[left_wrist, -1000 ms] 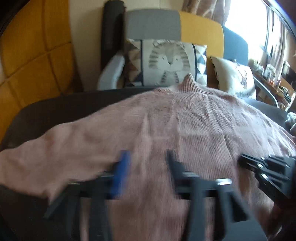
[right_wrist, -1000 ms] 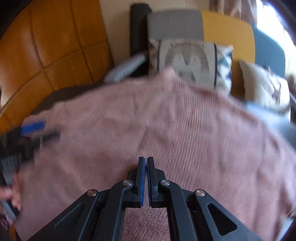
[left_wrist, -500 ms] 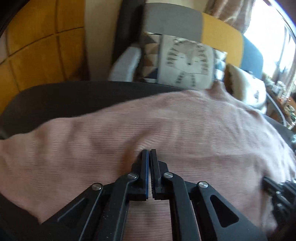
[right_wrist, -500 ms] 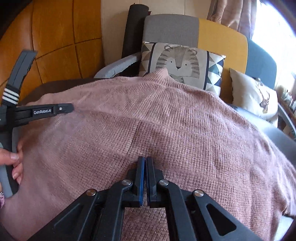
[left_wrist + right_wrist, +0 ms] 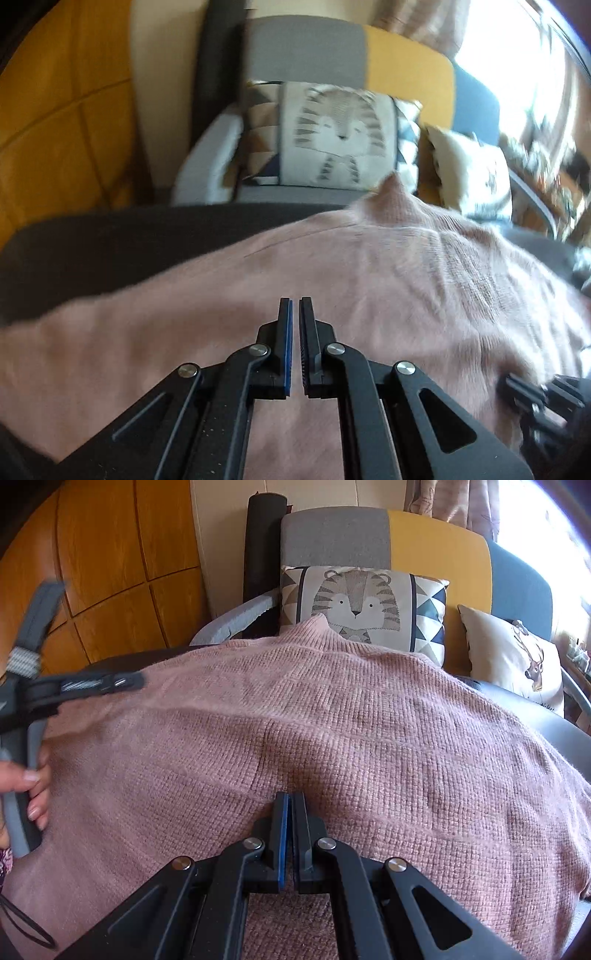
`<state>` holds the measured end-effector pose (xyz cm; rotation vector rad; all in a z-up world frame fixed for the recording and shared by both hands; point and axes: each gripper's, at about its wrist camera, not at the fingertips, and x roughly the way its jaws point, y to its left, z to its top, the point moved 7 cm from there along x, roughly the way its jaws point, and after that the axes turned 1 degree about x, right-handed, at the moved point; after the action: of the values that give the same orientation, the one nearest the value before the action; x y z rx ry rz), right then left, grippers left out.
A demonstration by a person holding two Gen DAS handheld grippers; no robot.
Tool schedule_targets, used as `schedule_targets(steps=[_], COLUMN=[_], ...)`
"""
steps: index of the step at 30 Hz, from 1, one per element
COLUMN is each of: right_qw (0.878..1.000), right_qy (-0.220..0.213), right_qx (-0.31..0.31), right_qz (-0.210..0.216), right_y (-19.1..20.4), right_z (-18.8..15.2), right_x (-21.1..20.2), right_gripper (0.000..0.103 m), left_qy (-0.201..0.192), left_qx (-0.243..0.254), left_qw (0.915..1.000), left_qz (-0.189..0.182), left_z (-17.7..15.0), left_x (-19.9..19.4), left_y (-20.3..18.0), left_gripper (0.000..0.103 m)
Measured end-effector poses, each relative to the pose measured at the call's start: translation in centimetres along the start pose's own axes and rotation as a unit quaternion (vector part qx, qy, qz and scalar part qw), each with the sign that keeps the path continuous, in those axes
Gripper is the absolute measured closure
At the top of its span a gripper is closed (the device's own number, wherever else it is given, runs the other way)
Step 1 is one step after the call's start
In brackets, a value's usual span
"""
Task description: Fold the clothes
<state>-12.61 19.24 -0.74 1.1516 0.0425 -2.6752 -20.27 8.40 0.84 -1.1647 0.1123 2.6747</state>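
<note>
Spreading across a dark, smooth table (image 5: 546, 723), a dusty-pink knitted sweater (image 5: 332, 716) with a coarse waffle-like stitch, soft and slightly fuzzy, its short raised collar peaking at the far edge just before the tiger cushion. Lying mostly flat, with a faint vertical seam line running down the middle and shallow rumples toward the near side. Resting over the near hem, the right gripper (image 5: 288, 801): matte black angular linkage with silver rivets, thin blue pad on one finger, jaws pressed together with fabric bunched at the tips, though whether any knit is pinched cannot be told. Over the sweater's left part, the left gripper (image 5: 295, 306): same black frame, jaws drawn nearly together with a thin slit between them, nothing visibly caught. At the left edge of the right wrist view, a hand (image 5: 33, 786) wrapped round a grey handle. Behind, a grey-and-mustard upholstered sofa (image 5: 369, 535), a square tiger cushion (image 5: 362, 602), and glossy orange wood panelling (image 5: 110, 561).
</note>
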Motion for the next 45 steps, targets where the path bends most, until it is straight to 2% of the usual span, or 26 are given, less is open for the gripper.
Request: schedule_targets(steps=[3, 5, 7, 10, 13, 15, 18, 19, 21, 23, 26, 28, 30, 35, 37, 39, 41, 43, 45], right_qw=[1.000, 1.000, 1.000, 1.000, 1.000, 1.000, 1.000, 1.000, 1.000, 1.000, 1.000, 1.000, 1.000, 1.000, 1.000, 1.000, 1.000, 1.000, 1.000], right_qy=[-0.002, -0.003, -0.004, -0.006, -0.007, -0.007, -0.009, -0.010, -0.010, -0.010, -0.010, -0.011, -0.012, -0.012, -0.012, -0.012, -0.012, -0.011, -0.011], right_qx=[0.002, 0.008, 0.008, 0.001, 0.012, 0.014, 0.012, 0.012, 0.013, 0.014, 0.015, 0.014, 0.014, 0.011, 0.011, 0.009, 0.008, 0.008, 0.008], right_qz=[0.002, 0.008, 0.007, -0.001, 0.010, 0.013, 0.010, 0.009, 0.010, 0.011, 0.015, 0.013, 0.012, 0.010, 0.010, 0.008, 0.006, 0.007, 0.008], right_y=[-0.1, -0.2, -0.2, 0.0, -0.3, -0.4, -0.4, -0.4, -0.4, -0.4, -0.5, -0.5, -0.4, -0.4, -0.3, -0.2, -0.2, -0.3, -0.3], right_z=[0.0, -0.1, -0.1, -0.2, -0.2, -0.2, -0.1, -0.1, -0.1, -0.1, -0.2, -0.2, -0.3, -0.3, -0.3, -0.3, -0.3, -0.3, -0.3], right_x=[0.1, 0.1, 0.1, 0.1, 0.0, 0.0, 0.0, 0.0, 0.0, 0.0, -0.1, -0.1, -0.1, -0.1, -0.1, -0.1, -0.1, -0.1, -0.1], right_gripper=[0.103, 0.103, 0.103, 0.103, 0.103, 0.103, 0.103, 0.103, 0.103, 0.103, 0.103, 0.103, 0.103, 0.103, 0.103, 0.103, 0.103, 0.103, 0.103], left_qy=[0.018, 0.009, 0.006, 0.009, 0.016, 0.008, -0.030, -0.037, -0.031, -0.006, -0.002, 0.001, 0.000, -0.014, -0.009, 0.017, 0.014, 0.024, 0.021], left_qx=[0.031, 0.032, 0.023, 0.000, 0.007, 0.014, 0.004, 0.015, 0.051, 0.078, 0.082, 0.068, 0.057, -0.005, -0.022, -0.054, -0.119, -0.136, -0.127], left_qw=[0.9989, 0.9985, 0.9969, 0.9951, 0.9936, 0.9951, 0.9992, 0.9990, 0.9979, 0.9956, 0.9939, 0.9950, 0.9942, 0.9955, 0.9938, 0.9906, 0.9880, 0.9812, 0.9807], left_qz=[0.031, 0.044, 0.075, 0.098, 0.111, 0.097, 0.028, 0.019, 0.025, 0.052, 0.073, 0.074, 0.091, 0.093, 0.109, 0.124, 0.098, 0.135, 0.147], left_z=[1.2, 1.7, 1.9, 1.9, 1.9, 2.0, 2.6, 3.0, 3.4, 3.3, 3.6, 3.8, 3.4, 0.4, -1.0, -2.6, -3.1, -3.6, -4.1], left_x=[2.9, 3.2, 3.3, 3.1, 3.1, 2.4, 0.7, 0.5, 1.4, 3.1, 4.1, 4.0, 3.0, -0.7, -1.0, -0.3, -0.3, -0.3, -0.5], left_y=[-1.5, -1.0, 0.7, 3.7, 5.1, 4.4, 1.1, -0.3, -3.0, -4.3, -4.0, -3.1, -1.7, 4.9, 7.9, 11.6, 15.5, 18.8, 20.8], left_gripper=[0.099, 0.096, 0.095, 0.095, 0.095, 0.096, 0.095, 0.095, 0.095, 0.095, 0.095, 0.095, 0.095, 0.095, 0.095, 0.094, 0.094, 0.094, 0.094])
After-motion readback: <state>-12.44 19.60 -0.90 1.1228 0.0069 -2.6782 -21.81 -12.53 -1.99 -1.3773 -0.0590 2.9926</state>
